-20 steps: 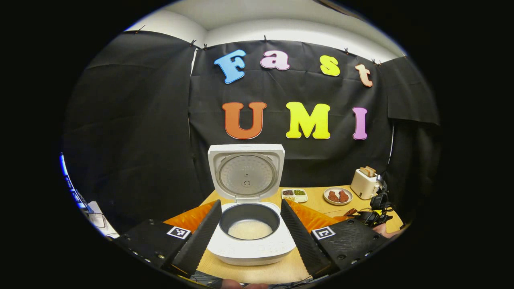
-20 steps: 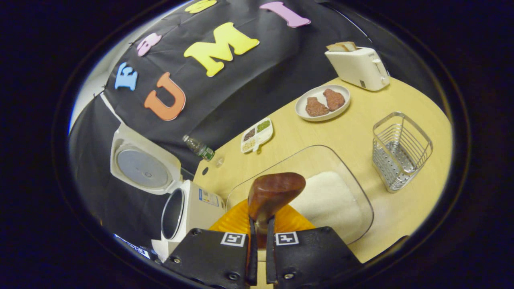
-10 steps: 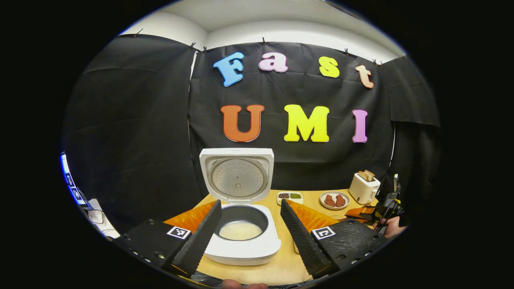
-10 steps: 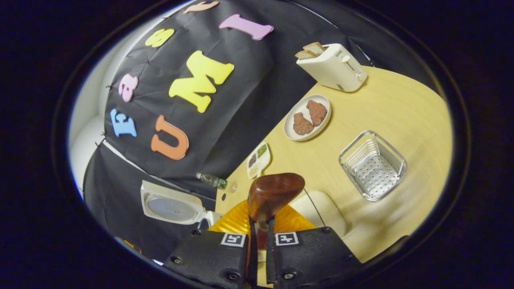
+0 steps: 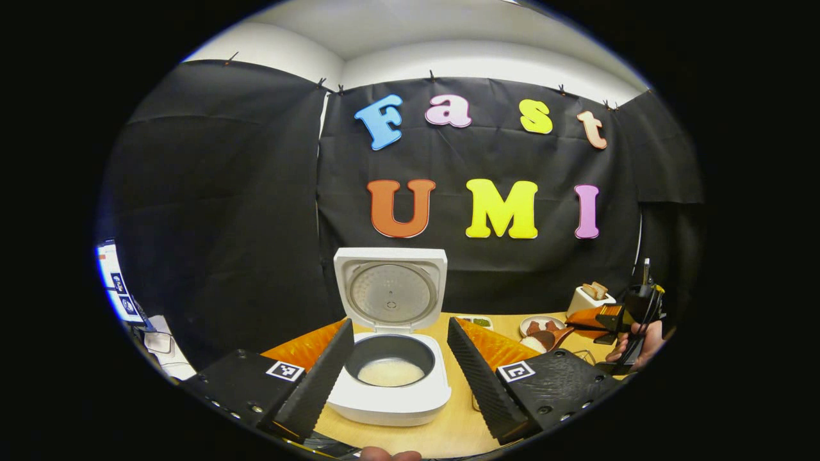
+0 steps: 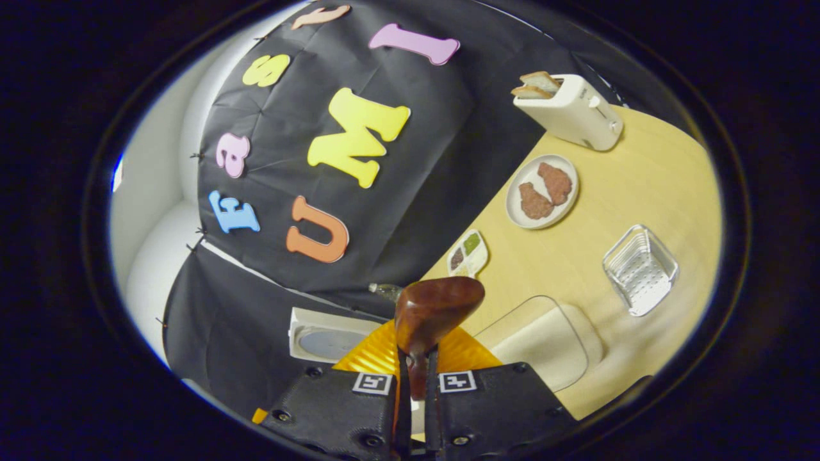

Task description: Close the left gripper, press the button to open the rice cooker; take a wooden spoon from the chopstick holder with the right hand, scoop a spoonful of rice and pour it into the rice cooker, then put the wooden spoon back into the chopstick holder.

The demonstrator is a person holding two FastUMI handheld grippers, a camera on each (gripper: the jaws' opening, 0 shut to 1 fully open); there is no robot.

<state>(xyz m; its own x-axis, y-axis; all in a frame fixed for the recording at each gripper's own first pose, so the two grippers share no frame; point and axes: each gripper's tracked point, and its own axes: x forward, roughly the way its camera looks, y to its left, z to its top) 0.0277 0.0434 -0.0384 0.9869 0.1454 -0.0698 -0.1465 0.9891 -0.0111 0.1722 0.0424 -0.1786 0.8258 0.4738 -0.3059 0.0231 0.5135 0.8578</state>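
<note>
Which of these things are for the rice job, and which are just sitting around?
For the job:
rice cooker, lid open
wooden spoon, held by the right gripper
clear rice container
wire chopstick holder

Just sitting around:
toaster with bread
plate of meat
divided dish
bottle

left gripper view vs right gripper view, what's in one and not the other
Left gripper view: white rice in the cooker's dark inner pot, seen between the fingers of the open left gripper, and a hand off to the side. Right gripper view: silver wire basket, clear tray of rice, and the right gripper shut on the brown wooden spoon. Shared: open white rice cooker, white toaster, white plate with brown pieces.
</note>
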